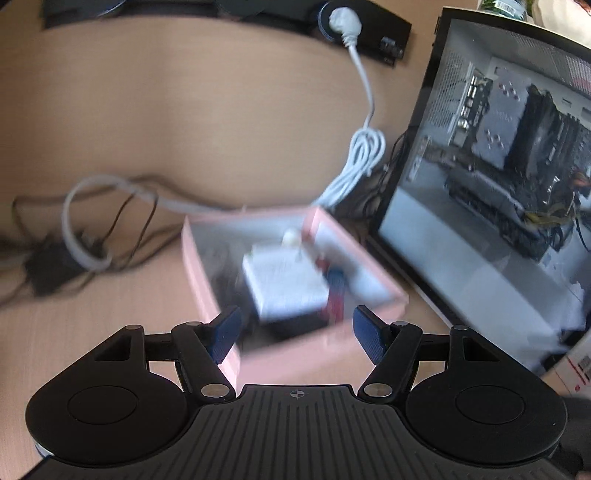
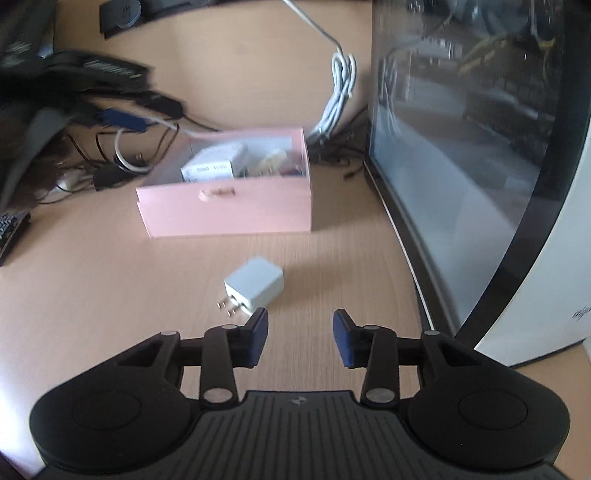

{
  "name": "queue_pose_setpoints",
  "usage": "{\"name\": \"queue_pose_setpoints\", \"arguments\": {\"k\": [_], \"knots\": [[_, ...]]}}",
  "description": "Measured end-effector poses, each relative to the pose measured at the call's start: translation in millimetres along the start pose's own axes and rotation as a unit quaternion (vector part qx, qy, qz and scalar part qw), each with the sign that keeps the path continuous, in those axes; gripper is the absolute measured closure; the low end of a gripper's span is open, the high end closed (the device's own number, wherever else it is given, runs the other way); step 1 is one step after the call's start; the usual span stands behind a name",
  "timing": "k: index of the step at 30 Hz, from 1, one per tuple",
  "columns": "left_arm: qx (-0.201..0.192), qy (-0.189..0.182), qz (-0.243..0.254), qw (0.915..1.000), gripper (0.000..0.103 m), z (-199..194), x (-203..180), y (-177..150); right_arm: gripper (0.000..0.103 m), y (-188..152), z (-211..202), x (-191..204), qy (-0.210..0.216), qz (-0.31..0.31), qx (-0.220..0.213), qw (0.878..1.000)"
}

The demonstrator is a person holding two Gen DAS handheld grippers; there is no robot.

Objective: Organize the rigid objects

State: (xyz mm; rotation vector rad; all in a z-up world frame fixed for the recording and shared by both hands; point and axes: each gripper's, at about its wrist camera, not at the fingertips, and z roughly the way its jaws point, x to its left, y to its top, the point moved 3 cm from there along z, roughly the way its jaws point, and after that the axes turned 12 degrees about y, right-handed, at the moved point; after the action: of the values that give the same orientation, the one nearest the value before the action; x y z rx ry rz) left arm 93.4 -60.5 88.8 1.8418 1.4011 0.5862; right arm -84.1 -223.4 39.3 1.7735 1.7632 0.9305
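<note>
A pink open box sits on the wooden desk. Inside it lie a white carton and some small items, blurred. My left gripper hovers just above the box's near edge, jaws open and empty. A white plug adapter with metal prongs lies on the desk in front of the box. My right gripper is just short of the adapter and to its right, open, with nothing between the blue pads. The left gripper also shows at the upper left of the right wrist view, blurred.
A computer case with a glass side stands right of the box. White cable and dark wires tangle behind and left of it. A black power strip lies at the back. A keyboard edge shows at the left.
</note>
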Motion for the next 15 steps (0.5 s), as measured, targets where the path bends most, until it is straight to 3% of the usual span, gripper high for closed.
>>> {"name": "queue_pose_setpoints", "arguments": {"k": [6,9,15], "knots": [[0.04,0.008,0.011,0.9991,0.031,-23,4,-50,0.056,10,23,1,0.021,0.006,0.0,1.0],[0.064,0.011,-0.006,0.9979,0.031,-27,9,-68,0.047,20,37,2,0.031,0.024,-0.01,0.999],[0.08,0.028,-0.029,0.9959,0.031,-38,22,-91,0.046,33,74,8,0.046,0.074,0.012,0.996]]}}
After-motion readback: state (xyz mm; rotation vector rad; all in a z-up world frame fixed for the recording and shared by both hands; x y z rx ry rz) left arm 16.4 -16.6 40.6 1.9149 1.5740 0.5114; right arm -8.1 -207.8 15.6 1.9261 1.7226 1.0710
